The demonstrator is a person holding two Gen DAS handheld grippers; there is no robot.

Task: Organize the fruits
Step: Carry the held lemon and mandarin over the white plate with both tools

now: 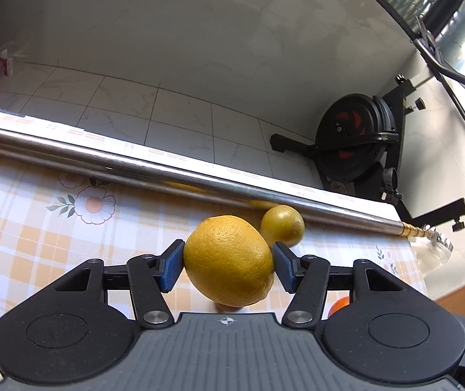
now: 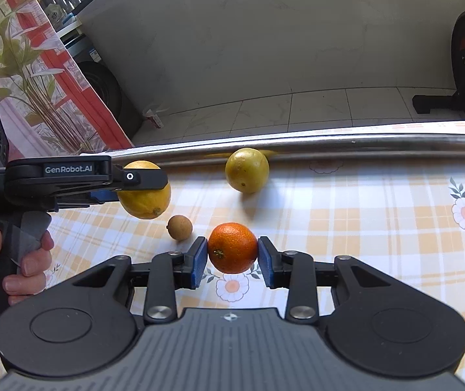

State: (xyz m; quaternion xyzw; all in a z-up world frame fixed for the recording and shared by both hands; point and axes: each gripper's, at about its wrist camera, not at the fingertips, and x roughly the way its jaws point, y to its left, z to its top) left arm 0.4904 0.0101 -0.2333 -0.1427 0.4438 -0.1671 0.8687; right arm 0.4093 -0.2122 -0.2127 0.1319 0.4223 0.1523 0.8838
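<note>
Fruits sit split between table and tools: a large yellow lemon point(image 1: 229, 260) is clamped between the blue pads of the black left gripper point(image 1: 229, 265), lifted clear of the orange-and-white checked, flower-printed tablecloth point(image 1: 36, 221), while a round orange tangerine point(image 2: 232, 247) is pinched in the right gripper point(image 2: 232, 257) just above the same cloth. A second, paler yellow citrus point(image 2: 247, 170) rests on the cloth against the long steel rail point(image 2: 362, 145) at the table's far edge, and a small brown round fruit point(image 2: 180, 227) lies between it and the held lemon. A person's hand point(image 2: 20, 260) wraps the left tool's grey handle.
</note>
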